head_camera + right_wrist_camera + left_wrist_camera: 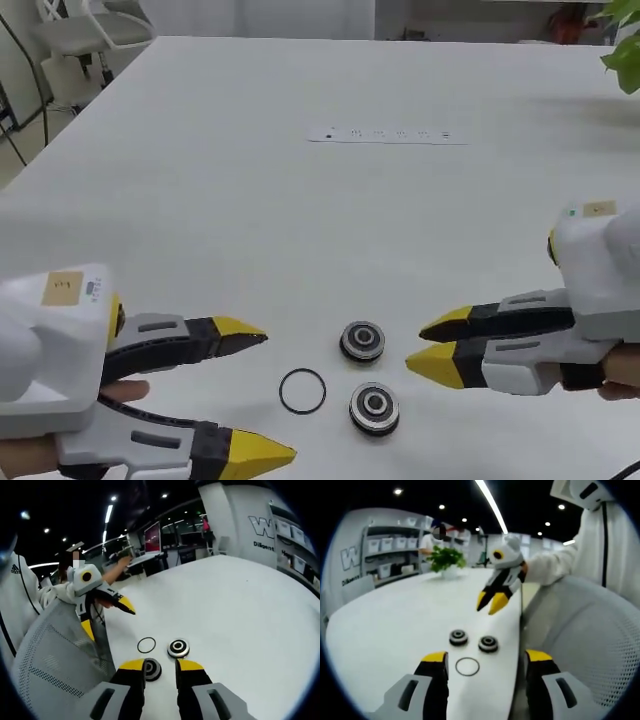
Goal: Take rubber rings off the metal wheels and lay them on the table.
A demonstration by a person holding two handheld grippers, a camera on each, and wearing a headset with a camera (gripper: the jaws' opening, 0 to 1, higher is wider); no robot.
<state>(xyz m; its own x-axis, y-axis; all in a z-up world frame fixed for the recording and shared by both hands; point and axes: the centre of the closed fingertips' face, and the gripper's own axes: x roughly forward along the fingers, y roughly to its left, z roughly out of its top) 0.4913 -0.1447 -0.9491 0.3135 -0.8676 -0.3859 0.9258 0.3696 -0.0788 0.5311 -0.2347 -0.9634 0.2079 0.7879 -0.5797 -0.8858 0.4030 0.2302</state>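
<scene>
Two small metal wheels with dark rims lie on the white table [300, 220], one [362, 341] just behind the other [375, 408]. A loose black rubber ring [302, 390] lies flat to their left. My left gripper [262, 395] is wide open at the lower left, its yellow tips either side of the ring and clear of it. In the left gripper view the ring [467, 666] lies ahead of the jaws, with the wheels [458, 637] [488, 643] beyond. My right gripper [422, 345] hovers right of the wheels, narrowly open and holding nothing. In its own view a wheel [151, 669] shows between the jaws.
A thin printed strip [388, 135] lies mid-table, farther back. A green plant [625, 45] is at the far right corner and a white chair [80, 40] at the far left. A mesh chair [580, 630] stands by the table's near edge.
</scene>
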